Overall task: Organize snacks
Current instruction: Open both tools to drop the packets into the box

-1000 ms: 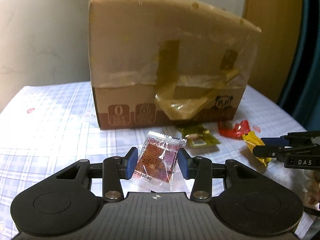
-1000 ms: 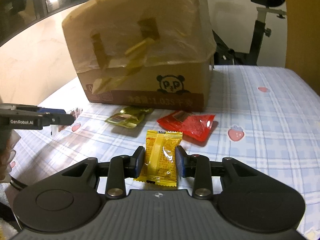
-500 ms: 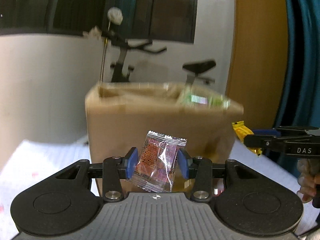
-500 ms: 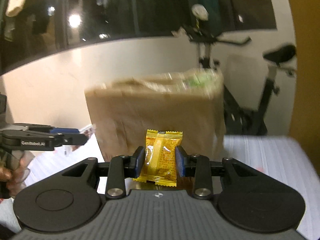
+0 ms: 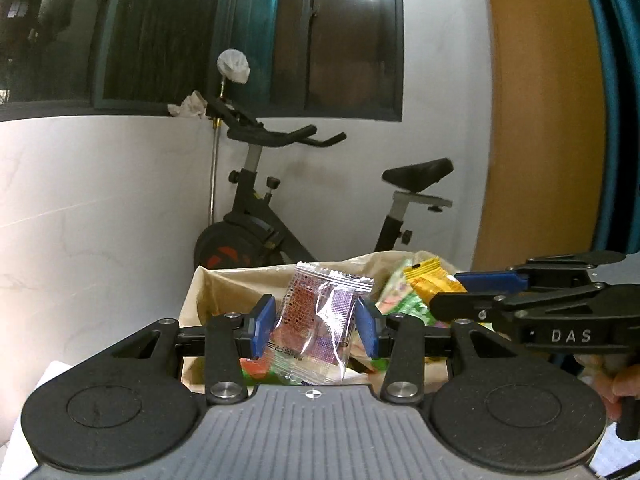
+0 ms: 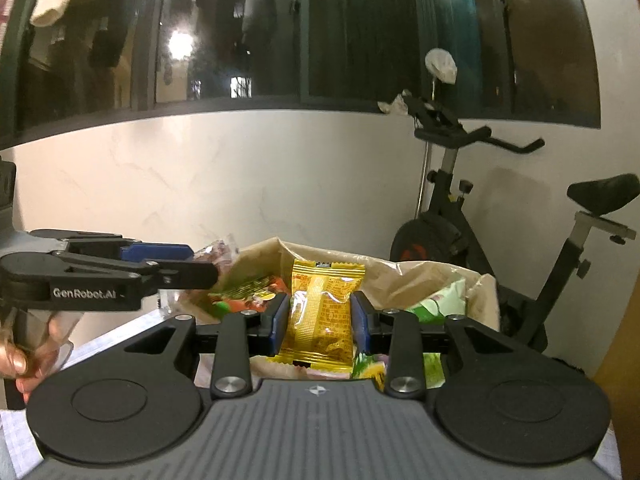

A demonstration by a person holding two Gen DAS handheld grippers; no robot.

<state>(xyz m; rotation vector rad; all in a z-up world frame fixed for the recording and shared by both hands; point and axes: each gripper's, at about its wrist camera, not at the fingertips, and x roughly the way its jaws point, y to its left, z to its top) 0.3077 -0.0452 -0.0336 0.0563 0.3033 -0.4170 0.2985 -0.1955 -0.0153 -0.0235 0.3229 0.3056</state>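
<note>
Left gripper (image 5: 316, 330) pinches a clear, reddish-brown printed snack packet (image 5: 316, 326) between its blue pads, long axis upright. In the left wrist view, the open brown cardboard box with a plastic liner (image 5: 224, 284) lies directly ahead of and below the packet, already holding green and orange wrappers; the right gripper (image 5: 452, 294) enters from the right, nearer the box's right side, with a yellow wrapper at its tip. The right wrist view shows that gripper (image 6: 318, 322) pressed onto a yellow sealed snack packet (image 6: 320, 312), also upright, over the box rim (image 6: 486, 292), while the left gripper (image 6: 200, 264) reaches in from the left. Both packets hang above the opening, so release appears to be the next step. Only the right wrist view shows the box's far right corner; only the left wrist view shows its left wall. A black exercise bike (image 5: 280, 208) stands behind.
</note>
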